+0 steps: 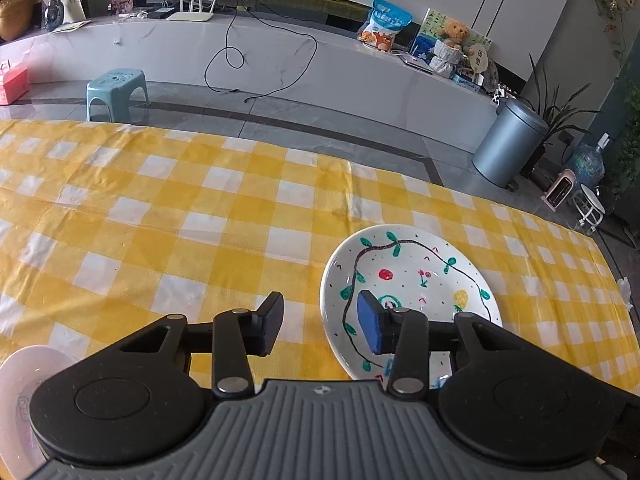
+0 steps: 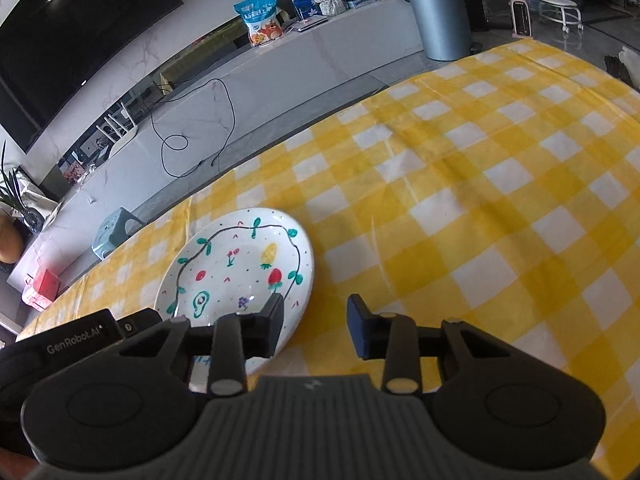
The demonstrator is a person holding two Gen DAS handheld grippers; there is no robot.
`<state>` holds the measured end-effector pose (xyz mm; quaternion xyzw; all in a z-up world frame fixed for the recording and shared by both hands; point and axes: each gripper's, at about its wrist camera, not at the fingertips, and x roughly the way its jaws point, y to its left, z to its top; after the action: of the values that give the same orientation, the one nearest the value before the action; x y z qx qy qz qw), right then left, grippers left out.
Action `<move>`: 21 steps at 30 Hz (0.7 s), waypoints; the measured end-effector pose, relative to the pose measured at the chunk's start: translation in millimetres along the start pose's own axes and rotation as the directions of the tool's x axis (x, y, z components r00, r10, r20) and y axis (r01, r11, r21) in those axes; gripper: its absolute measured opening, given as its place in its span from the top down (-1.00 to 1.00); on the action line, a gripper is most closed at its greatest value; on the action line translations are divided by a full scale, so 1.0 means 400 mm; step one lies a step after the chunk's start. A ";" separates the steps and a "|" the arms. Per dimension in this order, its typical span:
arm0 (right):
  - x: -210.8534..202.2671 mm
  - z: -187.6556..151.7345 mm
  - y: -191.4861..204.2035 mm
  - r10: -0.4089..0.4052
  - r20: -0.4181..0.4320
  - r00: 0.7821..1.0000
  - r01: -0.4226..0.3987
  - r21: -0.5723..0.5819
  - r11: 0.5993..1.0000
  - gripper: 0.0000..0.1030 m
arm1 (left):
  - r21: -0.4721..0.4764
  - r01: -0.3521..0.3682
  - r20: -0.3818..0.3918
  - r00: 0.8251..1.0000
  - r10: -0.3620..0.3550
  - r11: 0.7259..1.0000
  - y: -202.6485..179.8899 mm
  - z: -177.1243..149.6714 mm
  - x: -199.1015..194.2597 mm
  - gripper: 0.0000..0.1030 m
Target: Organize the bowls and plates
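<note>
A white plate painted with fruit and a black vine line (image 1: 412, 280) lies on the yellow checked tablecloth (image 1: 180, 208). My left gripper (image 1: 320, 322) is open, its right finger over the plate's near left part and its left finger over the cloth. The same plate shows in the right wrist view (image 2: 236, 272). My right gripper (image 2: 315, 326) is open, its left finger over the plate's near right rim and its right finger over the cloth. A pale pink dish (image 1: 24, 396) sits at the bottom left, mostly hidden by my left gripper's body.
The table's far edge (image 1: 280, 140) drops to a grey tiled floor with a teal stool (image 1: 116, 90) and a grey bin (image 1: 508, 140). The left gripper's body (image 2: 72, 336) shows at the left of the right wrist view.
</note>
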<state>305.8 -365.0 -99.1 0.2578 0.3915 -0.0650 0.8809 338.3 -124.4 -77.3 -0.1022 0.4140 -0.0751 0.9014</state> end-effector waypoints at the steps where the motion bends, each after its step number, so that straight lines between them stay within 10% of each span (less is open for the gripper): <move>1: 0.004 0.001 -0.003 0.007 0.001 1.000 -0.007 0.005 1.000 0.37 | 0.006 0.003 0.002 1.000 -0.003 1.000 -0.001 0.000 0.003 0.08; 11: 0.026 0.000 -0.007 0.069 0.010 0.998 -0.069 0.047 0.996 0.81 | 0.020 0.007 -0.008 1.000 -0.006 1.000 -0.024 0.000 0.030 0.65; 21: -0.011 -0.011 -0.006 0.057 -0.015 0.998 -0.056 0.062 0.997 0.85 | -0.020 -0.018 -0.007 1.000 0.018 1.000 -0.020 -0.015 -0.023 0.84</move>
<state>299.1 -365.1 -99.5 0.2962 0.3893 -0.0496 0.8708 327.5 -130.7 -72.5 -0.1074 0.4189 -0.0631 0.8994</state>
